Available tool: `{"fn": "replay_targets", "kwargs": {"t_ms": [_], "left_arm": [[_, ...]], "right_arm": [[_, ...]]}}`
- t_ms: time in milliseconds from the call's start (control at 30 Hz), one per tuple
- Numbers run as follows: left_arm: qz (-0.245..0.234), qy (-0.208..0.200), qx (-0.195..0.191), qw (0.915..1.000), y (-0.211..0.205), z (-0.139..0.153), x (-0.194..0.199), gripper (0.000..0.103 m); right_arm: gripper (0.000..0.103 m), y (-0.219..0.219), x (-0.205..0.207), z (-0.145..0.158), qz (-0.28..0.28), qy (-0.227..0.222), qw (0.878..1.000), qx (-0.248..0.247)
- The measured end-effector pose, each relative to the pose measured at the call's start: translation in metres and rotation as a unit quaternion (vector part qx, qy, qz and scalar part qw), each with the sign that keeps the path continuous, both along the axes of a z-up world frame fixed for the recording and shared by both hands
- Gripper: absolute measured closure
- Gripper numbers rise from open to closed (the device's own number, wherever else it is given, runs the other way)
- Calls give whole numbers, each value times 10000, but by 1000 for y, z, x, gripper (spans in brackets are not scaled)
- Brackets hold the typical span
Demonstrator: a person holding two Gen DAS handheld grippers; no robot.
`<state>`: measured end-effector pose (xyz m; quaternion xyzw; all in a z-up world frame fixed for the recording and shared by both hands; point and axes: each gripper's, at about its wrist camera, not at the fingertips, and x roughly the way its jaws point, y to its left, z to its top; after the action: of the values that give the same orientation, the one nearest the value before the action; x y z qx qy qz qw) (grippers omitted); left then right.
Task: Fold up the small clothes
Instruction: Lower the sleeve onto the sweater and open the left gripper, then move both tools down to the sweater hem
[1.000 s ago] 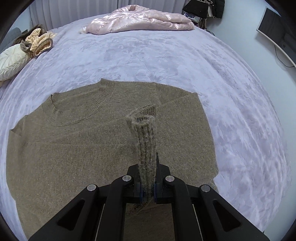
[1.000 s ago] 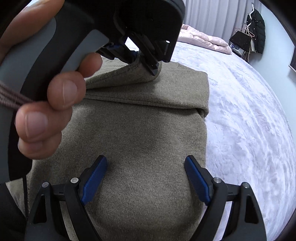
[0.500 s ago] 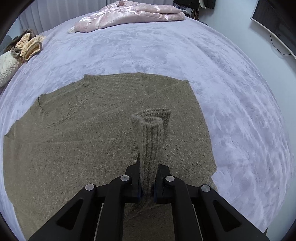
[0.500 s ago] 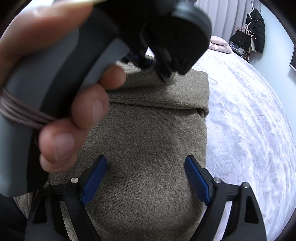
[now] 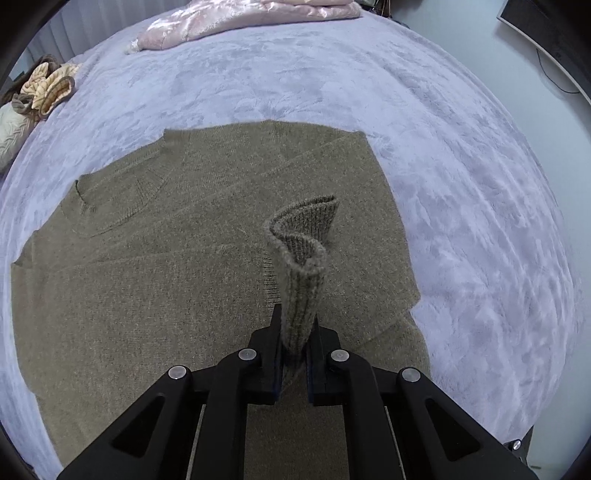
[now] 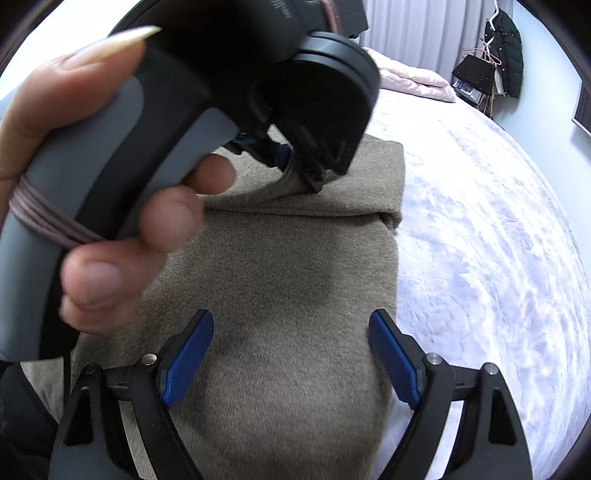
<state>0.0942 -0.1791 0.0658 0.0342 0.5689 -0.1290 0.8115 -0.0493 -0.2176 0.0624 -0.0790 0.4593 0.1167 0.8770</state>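
An olive-brown knit sweater (image 5: 147, 280) lies flat on the bed, neckline at upper left. My left gripper (image 5: 293, 354) is shut on the ribbed cuff (image 5: 301, 266) of its sleeve, which stands up between the fingers above the sweater's body. In the right wrist view the sweater (image 6: 280, 302) fills the middle, its sleeve folded across the far part. My right gripper (image 6: 291, 354) is open and empty, its blue pads (image 6: 188, 358) spread just above the fabric. The left gripper (image 6: 295, 162) and the hand holding it show large at upper left, pinching the sleeve.
The lavender plush bedspread (image 5: 480, 221) surrounds the sweater. A pink quilted jacket (image 5: 236, 18) lies at the far edge. Cream and tan items (image 5: 40, 92) sit at far left. Dark clothes hang (image 6: 498, 62) by the wall at right.
My left gripper has carried the sleeve cuff further over the sweater's body, toward the right gripper's camera. The right gripper has stayed open and still.
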Motion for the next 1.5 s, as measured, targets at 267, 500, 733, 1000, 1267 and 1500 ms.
{"fn": "replay_targets", "kwargs": {"t_ms": [267, 500, 733, 1000, 1267, 1500], "left_arm": [[208, 525, -43, 9984, 12, -23, 14, 21], [364, -267, -860, 9953, 34, 18, -4, 21], [606, -788, -587, 9933, 70, 24, -21, 21], [1290, -554, -371, 9894, 153, 14, -27, 21], [1932, -315, -139, 9806, 231, -21, -9, 21], [1530, -415, -113, 9873, 259, -36, -34, 21]], "right_arm": [[14, -3, -9, 7, -79, -83, 9999, -65], [14, 12, -25, 7, -64, -186, 9997, -138], [14, 15, -17, 9, -64, -215, 9996, -173], [14, 20, 3, 32, -99, -691, 9972, 271], [14, 65, 63, 30, 230, -954, 9948, 280], [15, 46, 99, -33, -309, 246, 9992, 77]]}}
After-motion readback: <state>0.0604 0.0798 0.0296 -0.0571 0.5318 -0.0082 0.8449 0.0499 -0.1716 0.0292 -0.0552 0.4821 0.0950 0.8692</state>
